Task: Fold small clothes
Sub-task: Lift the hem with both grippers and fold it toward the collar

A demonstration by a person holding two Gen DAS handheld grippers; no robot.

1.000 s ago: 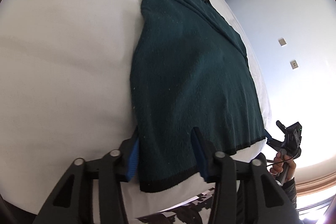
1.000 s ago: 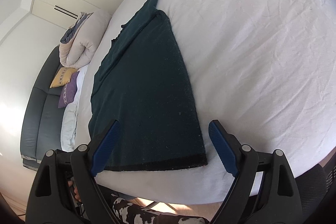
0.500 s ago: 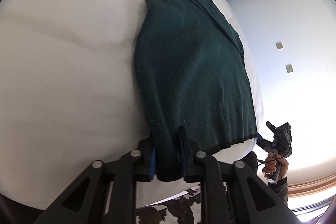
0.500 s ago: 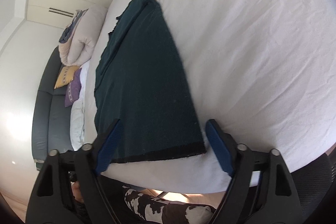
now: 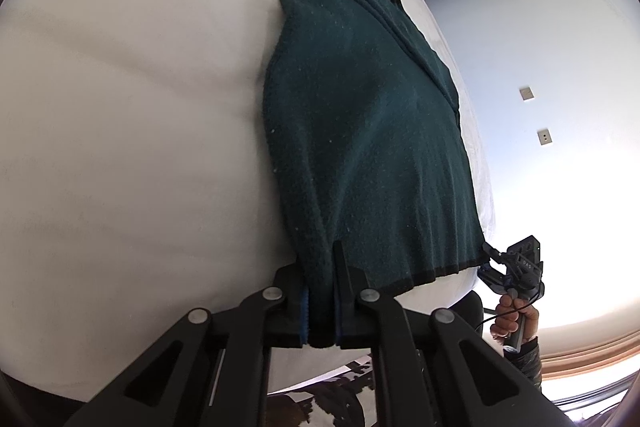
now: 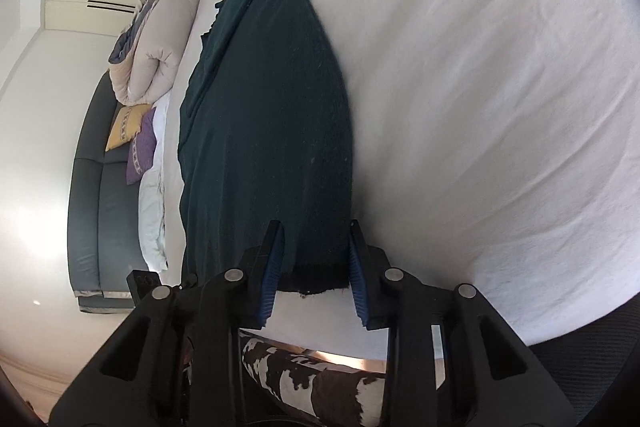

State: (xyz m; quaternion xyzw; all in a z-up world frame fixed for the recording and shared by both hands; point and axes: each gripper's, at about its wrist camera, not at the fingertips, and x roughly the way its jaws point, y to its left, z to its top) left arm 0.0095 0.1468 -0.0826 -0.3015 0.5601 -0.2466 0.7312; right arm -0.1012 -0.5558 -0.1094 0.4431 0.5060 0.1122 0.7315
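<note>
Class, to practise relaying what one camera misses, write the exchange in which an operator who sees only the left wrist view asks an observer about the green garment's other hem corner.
Operator: My left tongs grip the green garment at its hem. Is the other corner caught?
Observer: The right tongs are closing with that corner between them, and it is not yet pinched.
Operator: Anything beyond the bed on that side?
Observer: A dark sofa with a yellow cushion on it.
</note>
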